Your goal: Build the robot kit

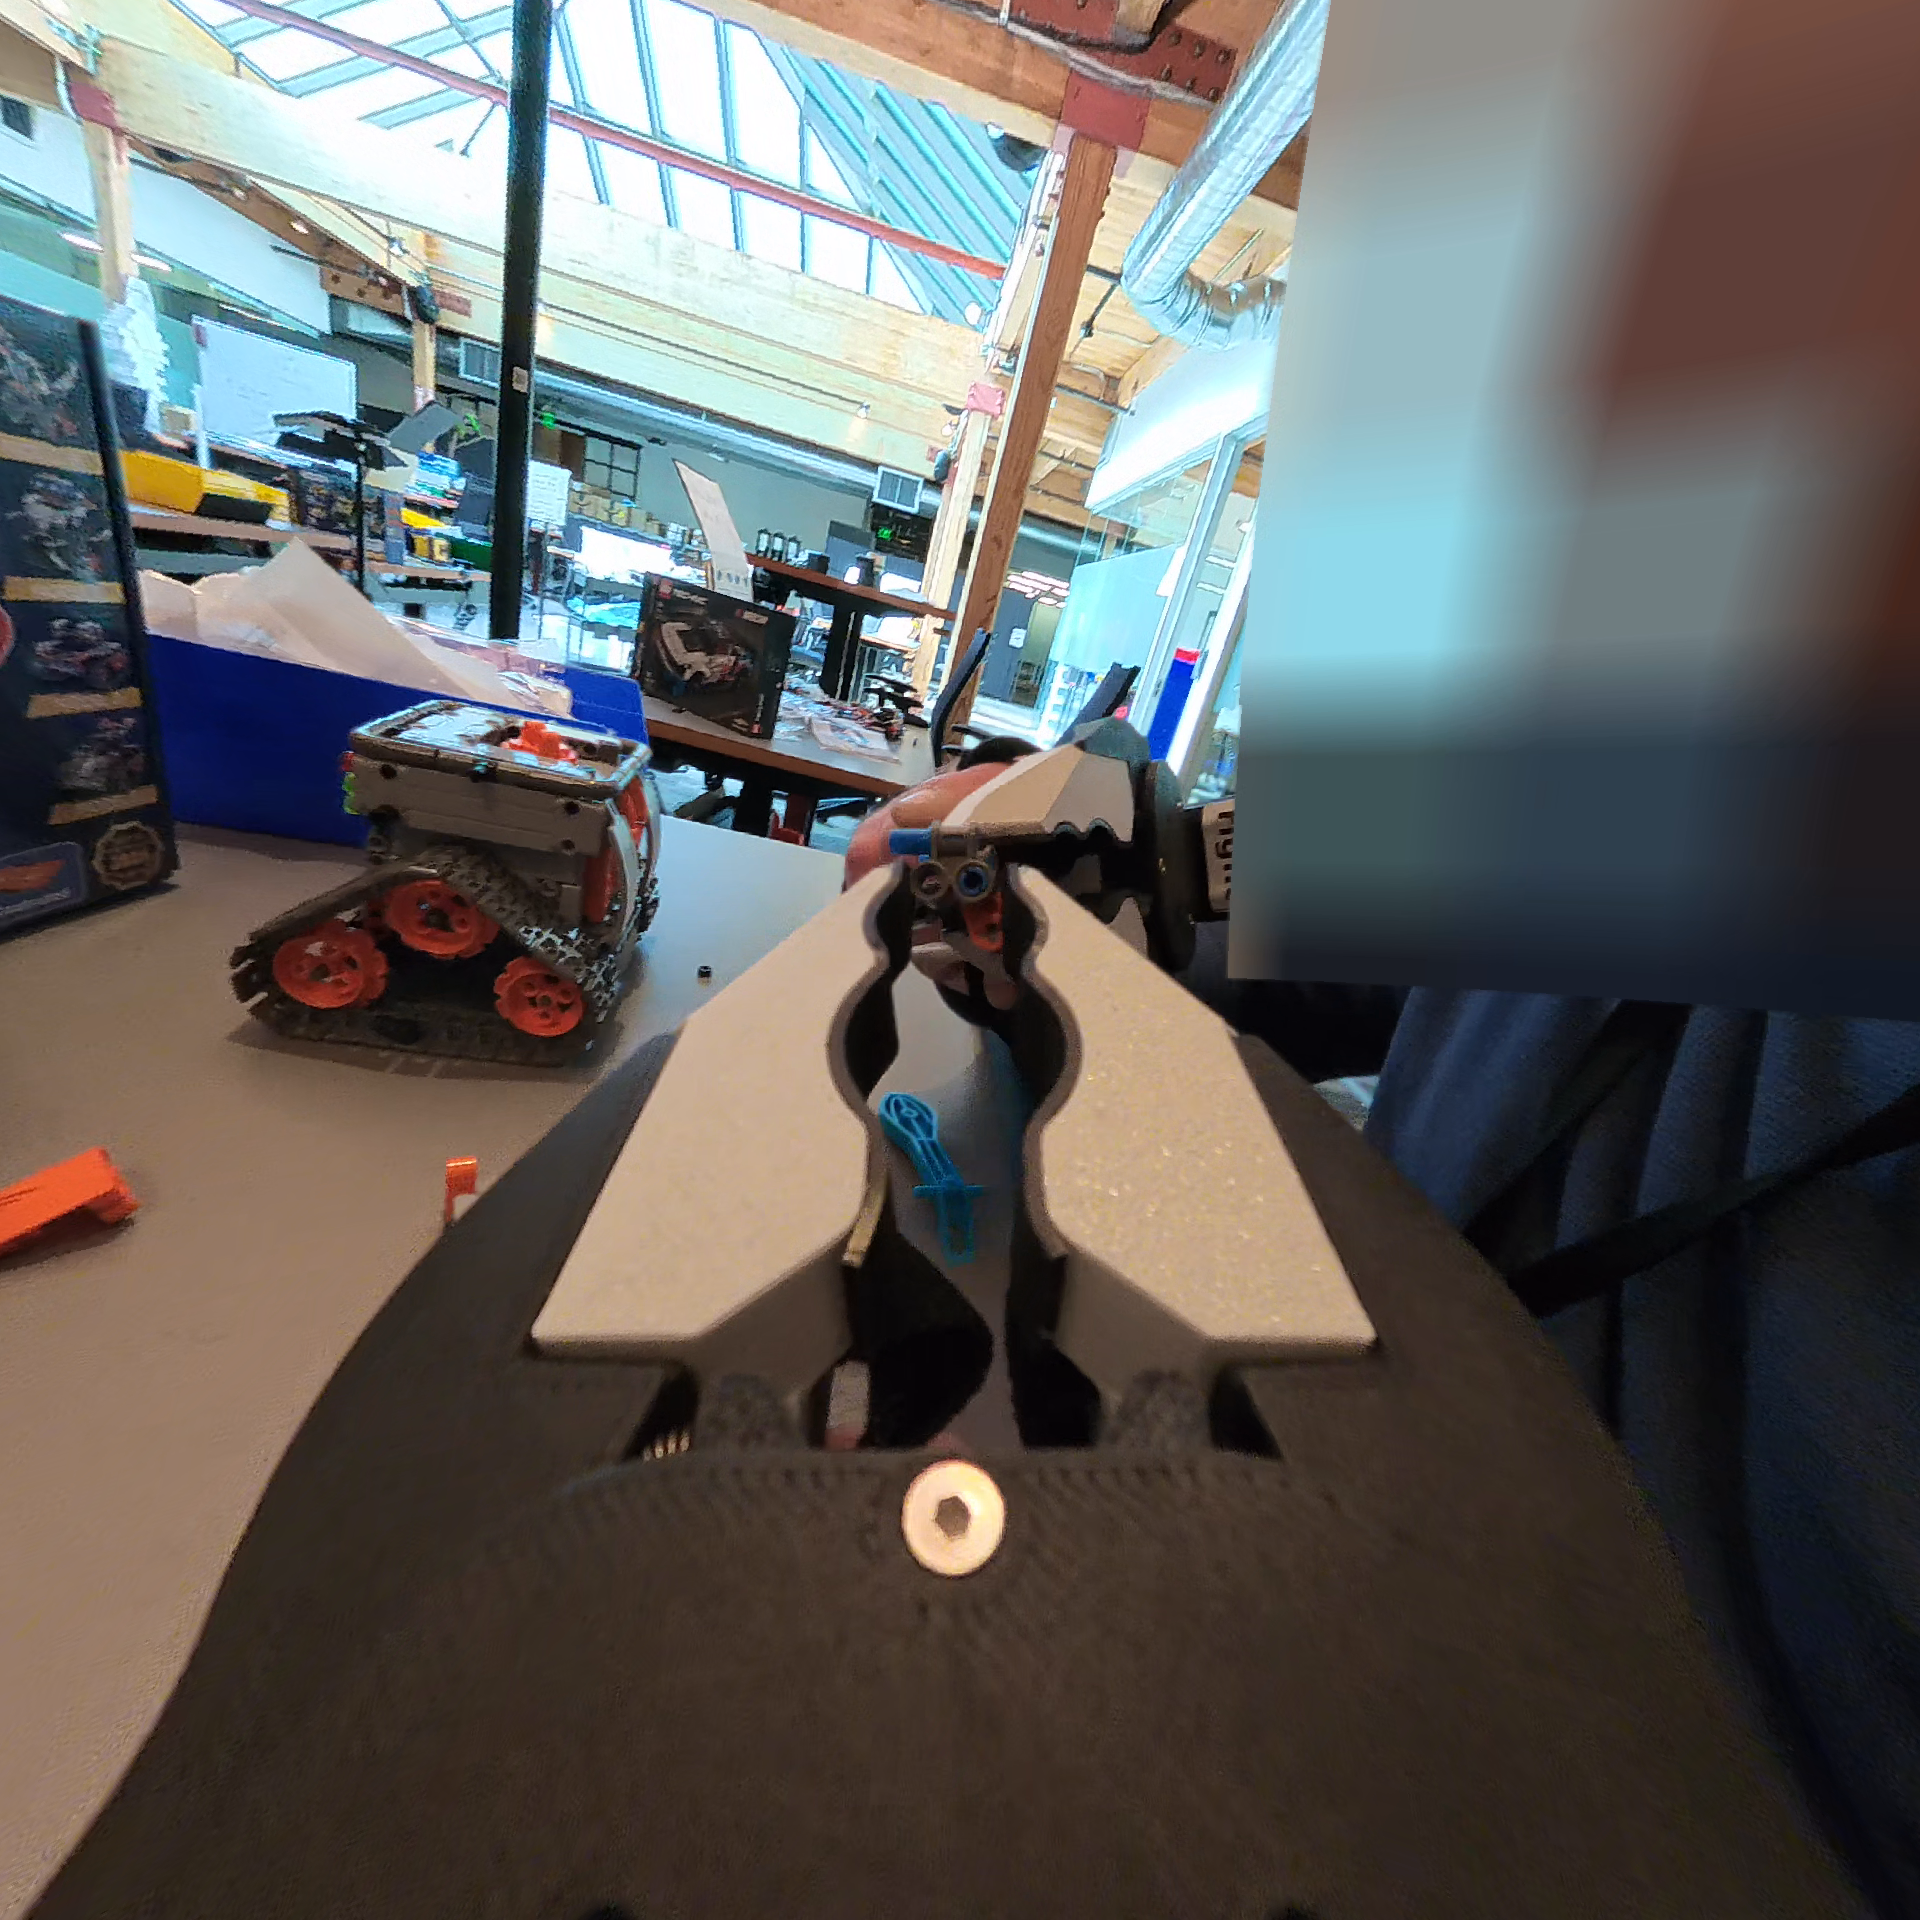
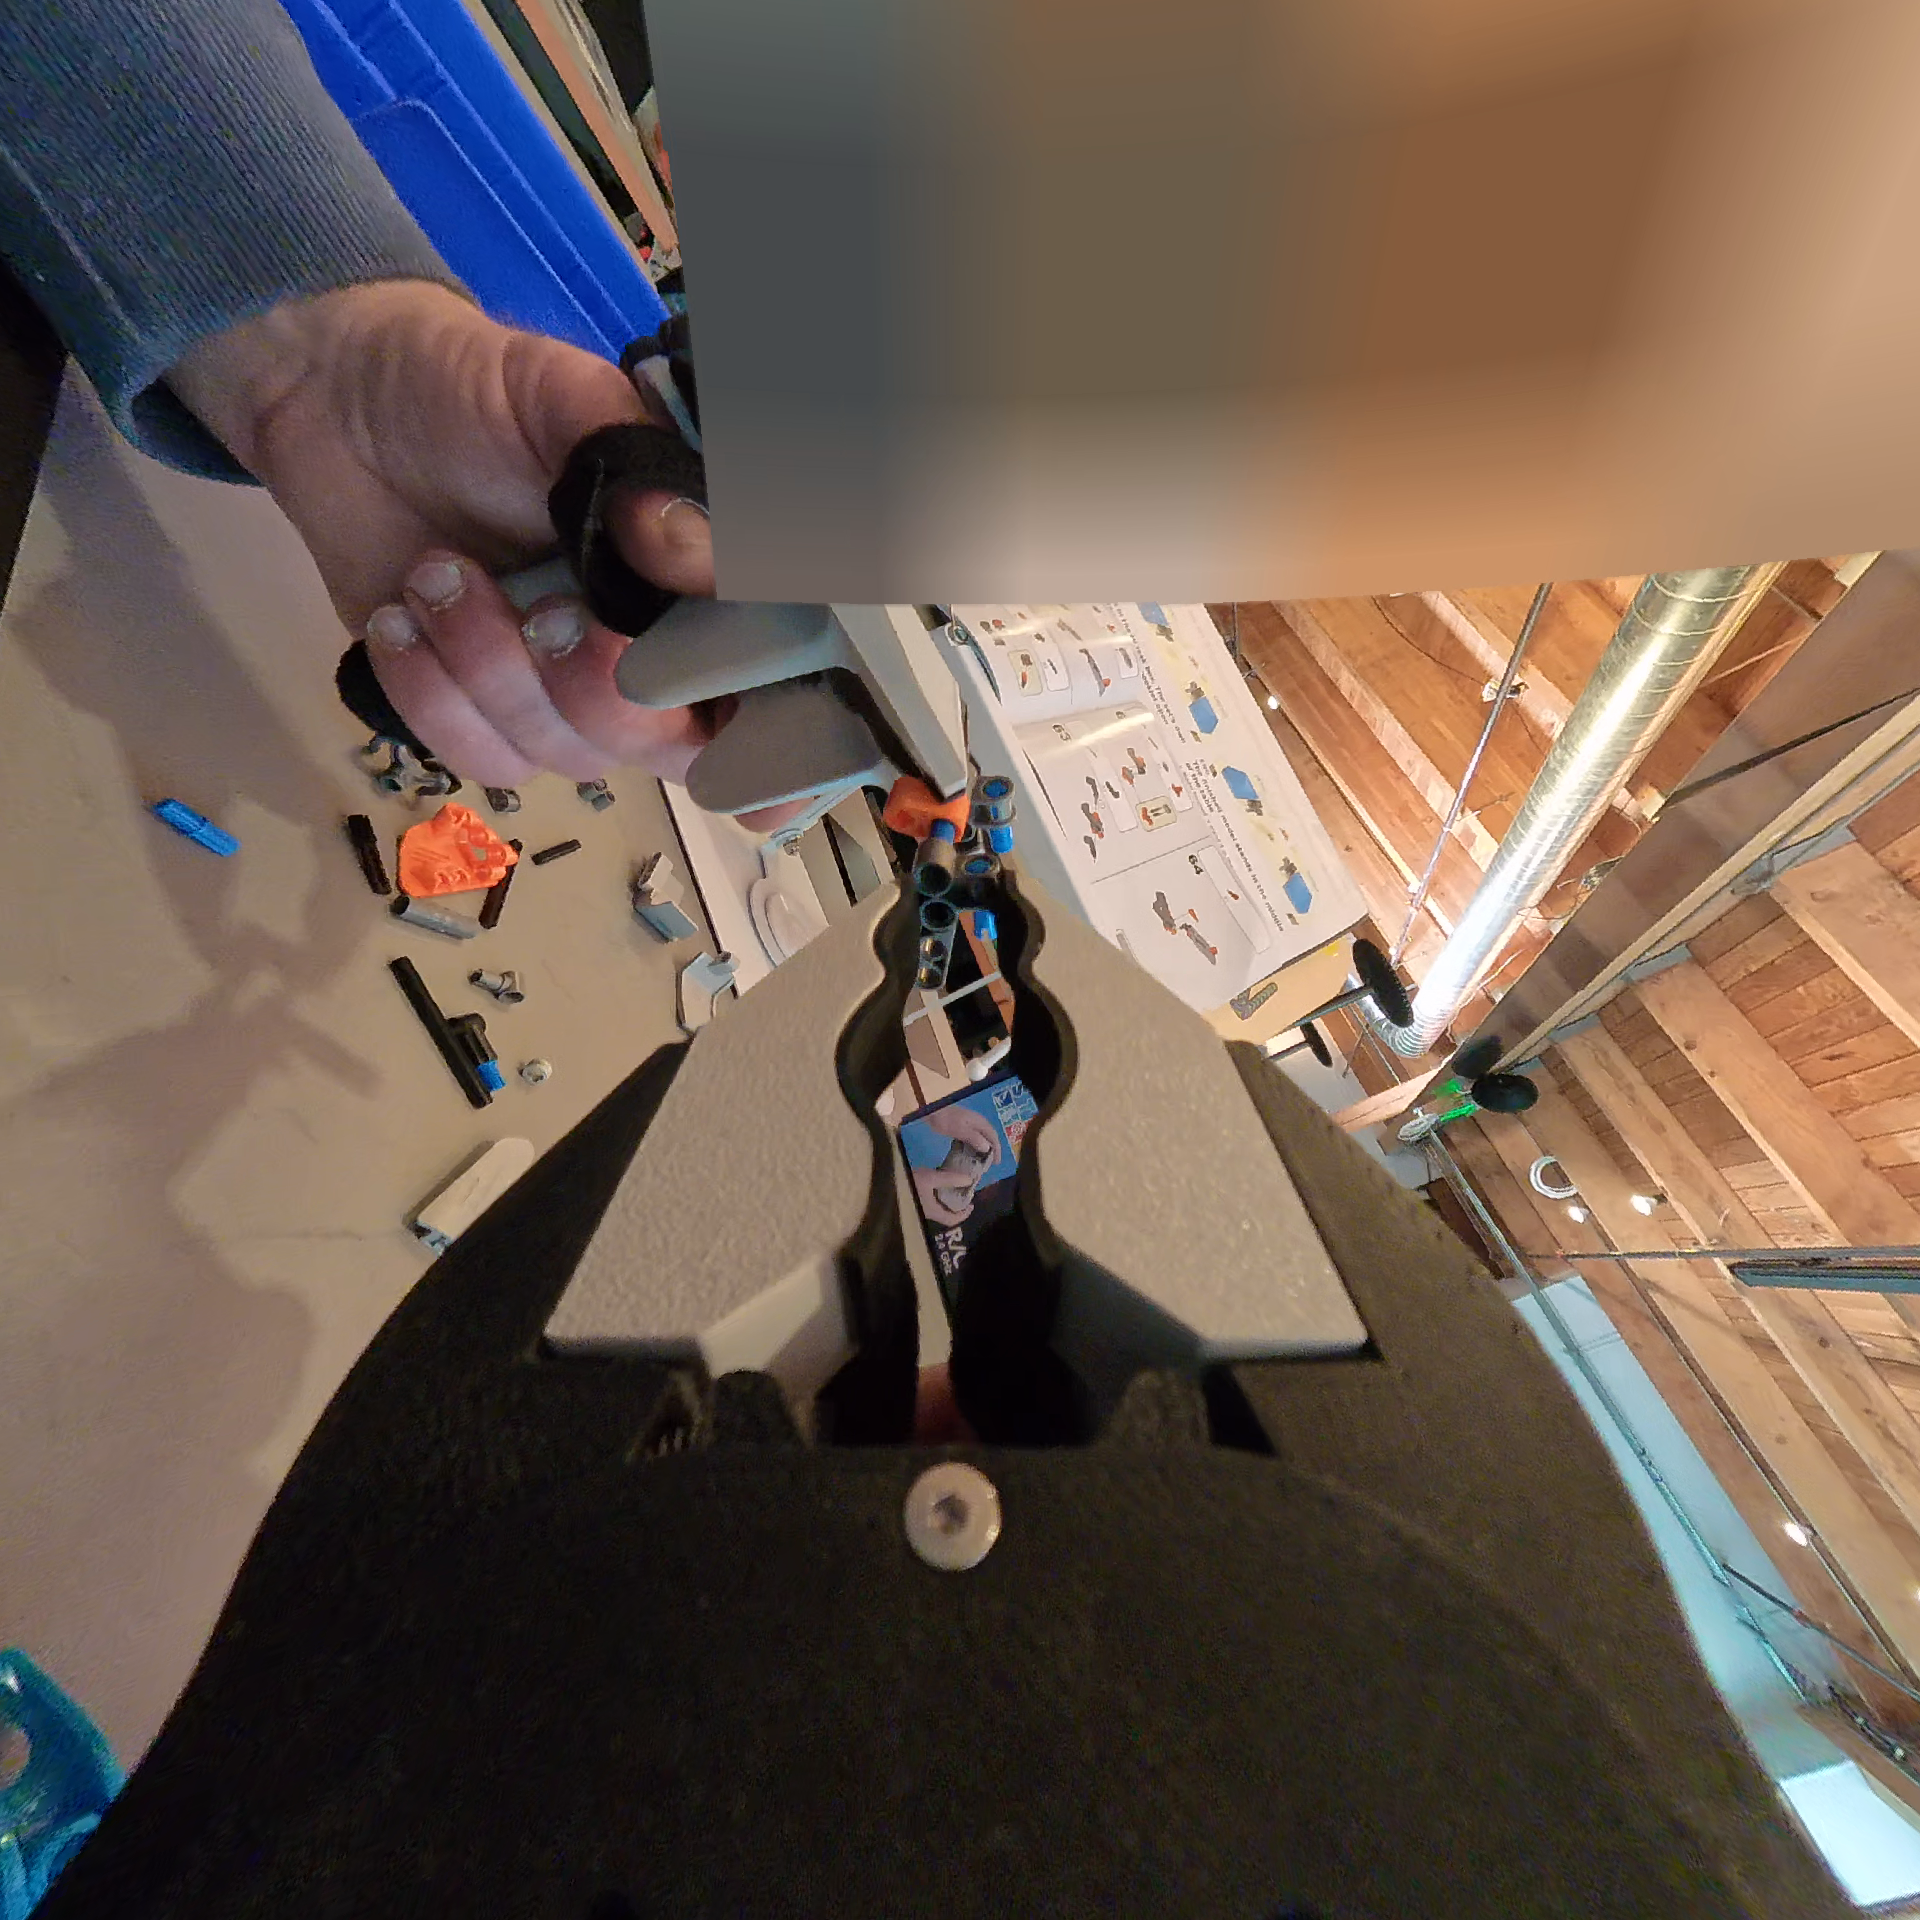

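Note:
Both grippers hold one small building-toy assembly in the air between them. It is made of dark grey beams, blue pins and an orange piece (image 1: pixel 961 881). My left gripper (image 1: pixel 956 888) is shut on it at the fingertips. The right gripper's grey fingers (image 1: pixel 1044 795) meet it from the far side, with a hand behind. In the right wrist view my right gripper (image 2: pixel 951 899) is shut on the assembly's dark grey beam (image 2: pixel 935 920). The left gripper's fingers (image 2: pixel 769 675), held by a hand (image 2: pixel 436 520), clamp its orange end (image 2: pixel 914 808).
A grey tracked model with orange wheels (image 1: pixel 457 894) stands on the grey table (image 1: pixel 260 1299). Nearby are a blue bin (image 1: pixel 291 748), a dark box (image 1: pixel 73 644), a loose blue piece (image 1: pixel 925 1153) and an orange part (image 1: pixel 57 1205). Several loose pieces (image 2: pixel 447 862) and an open instruction booklet (image 2: pixel 1143 790) lie there too. Left and right tips are no more than a few centimetres apart.

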{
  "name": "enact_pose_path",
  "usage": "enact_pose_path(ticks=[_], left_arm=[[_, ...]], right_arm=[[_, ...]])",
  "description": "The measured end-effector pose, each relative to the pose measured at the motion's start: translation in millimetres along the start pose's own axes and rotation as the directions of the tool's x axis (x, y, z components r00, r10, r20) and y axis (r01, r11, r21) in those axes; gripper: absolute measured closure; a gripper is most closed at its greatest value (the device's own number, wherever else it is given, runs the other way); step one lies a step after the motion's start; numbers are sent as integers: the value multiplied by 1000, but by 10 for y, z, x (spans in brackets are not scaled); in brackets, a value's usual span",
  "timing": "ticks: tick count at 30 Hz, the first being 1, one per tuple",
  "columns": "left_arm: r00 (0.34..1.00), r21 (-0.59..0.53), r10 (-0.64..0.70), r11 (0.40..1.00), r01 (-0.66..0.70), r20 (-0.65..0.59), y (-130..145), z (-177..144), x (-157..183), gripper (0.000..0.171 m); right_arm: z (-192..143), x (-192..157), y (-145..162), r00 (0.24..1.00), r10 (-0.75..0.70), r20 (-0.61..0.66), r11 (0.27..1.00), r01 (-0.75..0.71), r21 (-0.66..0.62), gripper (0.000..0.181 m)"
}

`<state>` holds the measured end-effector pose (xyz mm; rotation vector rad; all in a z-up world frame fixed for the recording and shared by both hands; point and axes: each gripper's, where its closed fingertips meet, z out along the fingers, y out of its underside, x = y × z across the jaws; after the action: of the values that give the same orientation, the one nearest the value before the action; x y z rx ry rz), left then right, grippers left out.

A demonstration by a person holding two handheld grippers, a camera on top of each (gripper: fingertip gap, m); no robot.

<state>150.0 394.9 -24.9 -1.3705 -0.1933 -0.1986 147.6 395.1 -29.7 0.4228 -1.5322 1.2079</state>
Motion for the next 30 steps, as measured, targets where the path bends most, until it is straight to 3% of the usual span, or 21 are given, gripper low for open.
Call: enact_pose_path(ticks=[6,18,25,30], left_arm=[[996,52,-68,996,71,-54,-37,4,20,157],[996,103,-53,993,60,-66,-124,15,47,157],[997,90,-60,994,65,-55,-62,26,24,158],[998,71,-43,996,46,-39,-48,26,3,159]], right_arm=[[5,28,-35,997,81,4,997,-81,17,170],[37,47,-65,928,363,82,929,-367,40,169],[27,141,-53,893,444,71,892,-448,56,169],[20,112,-15,900,426,90,902,-431,34,169]])
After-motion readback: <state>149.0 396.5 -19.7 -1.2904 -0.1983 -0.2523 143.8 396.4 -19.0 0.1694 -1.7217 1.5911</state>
